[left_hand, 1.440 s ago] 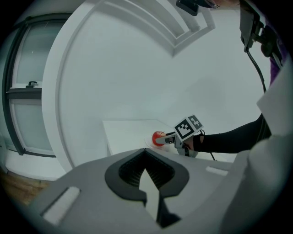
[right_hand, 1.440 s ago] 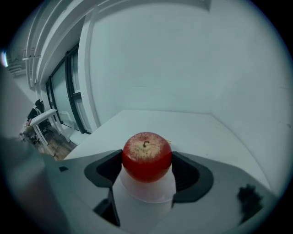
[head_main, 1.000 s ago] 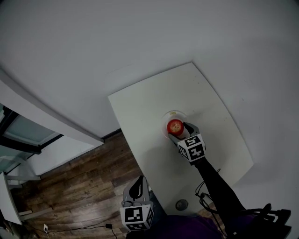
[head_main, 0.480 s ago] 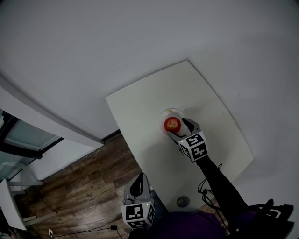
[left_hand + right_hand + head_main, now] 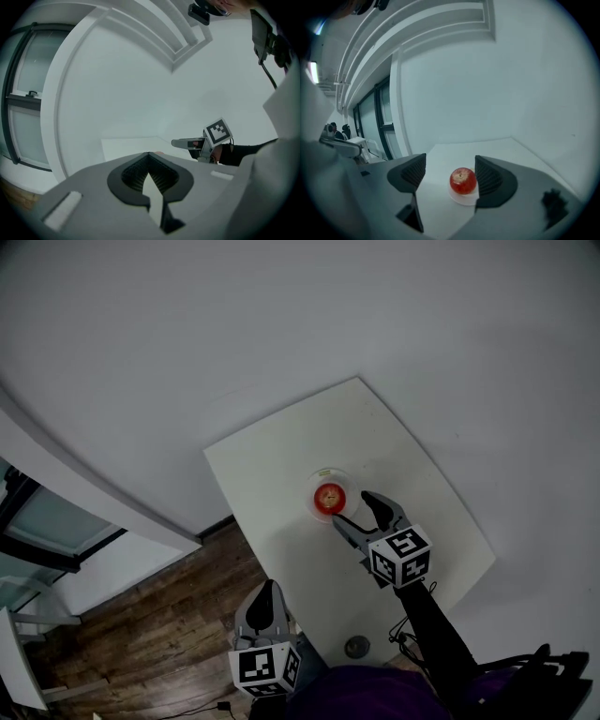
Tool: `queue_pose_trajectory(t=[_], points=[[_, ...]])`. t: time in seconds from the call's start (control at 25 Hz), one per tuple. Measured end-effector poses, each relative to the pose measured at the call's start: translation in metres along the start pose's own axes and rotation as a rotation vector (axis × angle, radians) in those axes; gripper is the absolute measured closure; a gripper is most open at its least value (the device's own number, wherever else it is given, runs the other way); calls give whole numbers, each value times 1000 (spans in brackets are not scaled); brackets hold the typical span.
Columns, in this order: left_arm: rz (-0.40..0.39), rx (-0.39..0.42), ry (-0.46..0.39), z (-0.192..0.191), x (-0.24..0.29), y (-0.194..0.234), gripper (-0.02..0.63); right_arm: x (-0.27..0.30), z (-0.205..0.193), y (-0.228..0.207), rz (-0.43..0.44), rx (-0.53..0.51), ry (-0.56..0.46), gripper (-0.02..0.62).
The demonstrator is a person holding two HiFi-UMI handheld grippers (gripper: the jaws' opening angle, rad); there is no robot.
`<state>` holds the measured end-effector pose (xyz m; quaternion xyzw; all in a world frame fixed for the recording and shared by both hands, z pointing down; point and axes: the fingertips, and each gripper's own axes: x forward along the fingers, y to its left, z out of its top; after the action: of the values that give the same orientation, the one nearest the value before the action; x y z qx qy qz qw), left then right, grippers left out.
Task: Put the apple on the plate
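Observation:
A red apple [image 5: 328, 497] sits upright on a small white plate [image 5: 328, 475] near the middle of the white table [image 5: 262, 474]. The right gripper view has the apple [image 5: 462, 181] on the plate [image 5: 464, 198] just beyond the jaws. My right gripper [image 5: 355, 511] is open, a short way back from the plate, with nothing between its fingers. Low at the table's near left corner, my left gripper [image 5: 263, 601] has its jaws closed together and empty; its own view looks over the table toward the right gripper [image 5: 183, 143].
A round grommet [image 5: 356, 647] is set in the table near its front edge. A white wall stands behind the table. Wooden floor [image 5: 141, 634] and a window frame [image 5: 37, 521] lie to the left. A black cable hangs by the right arm.
My right gripper has let go of the apple and drawn back toward me, its jaws now apart. The apple stays on the plate. The left gripper has barely moved.

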<state>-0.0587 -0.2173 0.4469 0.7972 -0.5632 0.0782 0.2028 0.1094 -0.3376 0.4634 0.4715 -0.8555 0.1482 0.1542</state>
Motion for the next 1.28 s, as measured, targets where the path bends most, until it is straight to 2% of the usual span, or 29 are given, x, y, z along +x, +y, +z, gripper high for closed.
queue_pose_trajectory(t=[0.2, 0.28, 0.4, 0.48, 0.64, 1.28], points=[[-26, 19, -58, 21, -11, -16, 598, -33, 8, 17, 21, 15, -33, 256], [-36, 35, -68, 24, -18, -24, 598, -46, 10, 28, 35, -2, -49, 281], [-47, 40, -86, 26, -24, -36, 598, -63, 14, 35, 28, -41, -76, 398], [-51, 41, -103, 29, -29, -42, 598, -76, 17, 35, 2, -45, -98, 543], [-59, 51, -129, 33, -39, -50, 598, -98, 20, 43, -8, -37, -121, 581], [-79, 80, -175, 38, -50, -68, 598, -128, 33, 52, -36, -74, -180, 584]])
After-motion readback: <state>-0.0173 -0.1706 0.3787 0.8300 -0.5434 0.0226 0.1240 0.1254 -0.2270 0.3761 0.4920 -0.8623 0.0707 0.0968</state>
